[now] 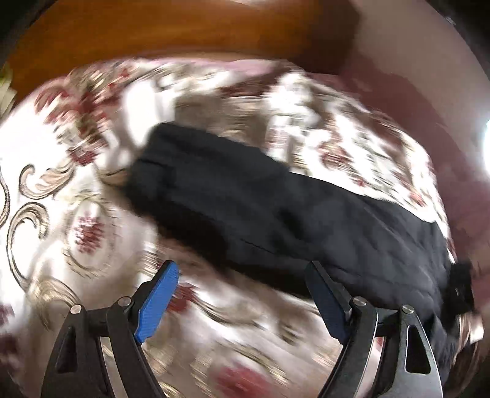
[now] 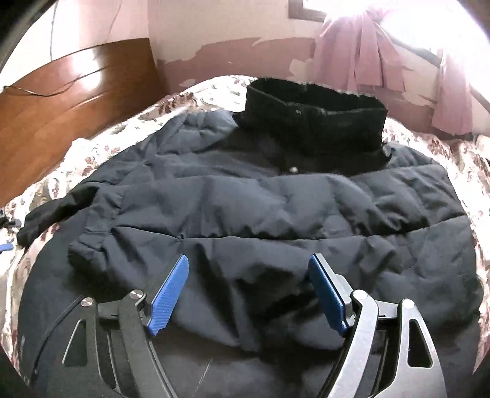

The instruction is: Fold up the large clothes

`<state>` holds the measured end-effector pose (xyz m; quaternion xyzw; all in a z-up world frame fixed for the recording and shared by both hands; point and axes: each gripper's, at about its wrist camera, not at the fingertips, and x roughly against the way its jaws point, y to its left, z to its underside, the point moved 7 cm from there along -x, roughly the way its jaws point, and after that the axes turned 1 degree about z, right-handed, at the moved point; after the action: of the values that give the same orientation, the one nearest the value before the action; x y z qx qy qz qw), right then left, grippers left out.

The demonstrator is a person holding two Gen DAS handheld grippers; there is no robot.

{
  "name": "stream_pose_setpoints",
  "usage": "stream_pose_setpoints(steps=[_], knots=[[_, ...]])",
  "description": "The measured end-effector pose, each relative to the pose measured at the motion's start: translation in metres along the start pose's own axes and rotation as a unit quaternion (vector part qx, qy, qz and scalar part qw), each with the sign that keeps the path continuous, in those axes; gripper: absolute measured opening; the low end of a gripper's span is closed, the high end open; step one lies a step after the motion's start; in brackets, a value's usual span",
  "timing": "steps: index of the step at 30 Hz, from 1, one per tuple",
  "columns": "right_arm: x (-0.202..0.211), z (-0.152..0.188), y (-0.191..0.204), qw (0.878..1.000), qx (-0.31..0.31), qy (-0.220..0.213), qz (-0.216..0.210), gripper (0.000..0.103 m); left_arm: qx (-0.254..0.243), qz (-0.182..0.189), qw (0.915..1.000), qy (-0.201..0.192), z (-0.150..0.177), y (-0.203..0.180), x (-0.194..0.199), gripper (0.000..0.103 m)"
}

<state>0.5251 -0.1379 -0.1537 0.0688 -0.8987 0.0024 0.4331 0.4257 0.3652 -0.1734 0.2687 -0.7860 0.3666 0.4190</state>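
A dark navy padded jacket (image 2: 275, 199) lies spread on a flowered bedspread (image 2: 214, 91), its black collar (image 2: 315, 104) at the far end. One sleeve is folded across the chest, and its black cuff (image 2: 55, 211) reaches out to the left. My right gripper (image 2: 249, 260) hovers over the jacket's lower half with its blue pads wide apart; nothing is pinched between them. The left wrist view is motion-blurred. There a long dark part of the jacket (image 1: 245, 208) runs across the bedspread (image 1: 76, 153), and my left gripper (image 1: 242, 266) stands open at its near edge, holding nothing.
A brown wooden headboard (image 2: 70, 101) stands at the back left, also in the left wrist view as the headboard (image 1: 183, 27). Behind the bed are a peeling pink wall and a pink curtain (image 2: 367, 55) by a bright window. Bedspread shows around the jacket.
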Motion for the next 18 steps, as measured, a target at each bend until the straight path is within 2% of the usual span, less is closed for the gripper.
stream_pose_setpoints(steps=[4,8,9,10,11,13,15,18], knots=[[-0.016,0.01,0.004,1.0,0.003,0.015,0.009,0.078,0.092,0.04,0.9943,0.037,-0.013,0.034,-0.033,0.084],[-0.024,0.018,0.005,1.0,0.015,0.018,0.02,0.082,0.124,0.063,0.9897,0.034,-0.02,0.048,-0.049,0.082],[-0.026,0.019,0.006,0.999,0.018,0.018,0.023,0.083,0.125,0.068,0.9894,0.029,-0.022,0.048,-0.05,0.077],[-0.027,0.021,0.006,0.999,0.021,0.018,0.025,0.084,0.124,0.077,0.989,0.023,-0.023,0.047,-0.05,0.056],[-0.028,0.021,0.006,0.999,0.023,0.017,0.026,0.084,0.121,0.087,0.9886,0.024,-0.024,0.044,-0.052,0.044],[-0.028,0.022,0.007,0.999,0.027,0.015,0.028,0.084,0.112,0.079,0.9903,0.022,-0.023,0.042,-0.053,0.018],[-0.025,0.022,0.007,0.999,0.028,0.012,0.027,0.084,0.104,0.085,0.9909,0.003,-0.028,0.039,-0.044,0.009],[-0.015,0.021,0.005,0.999,0.023,0.009,0.021,0.084,0.062,0.081,0.9934,-0.051,-0.038,0.019,-0.013,0.006]])
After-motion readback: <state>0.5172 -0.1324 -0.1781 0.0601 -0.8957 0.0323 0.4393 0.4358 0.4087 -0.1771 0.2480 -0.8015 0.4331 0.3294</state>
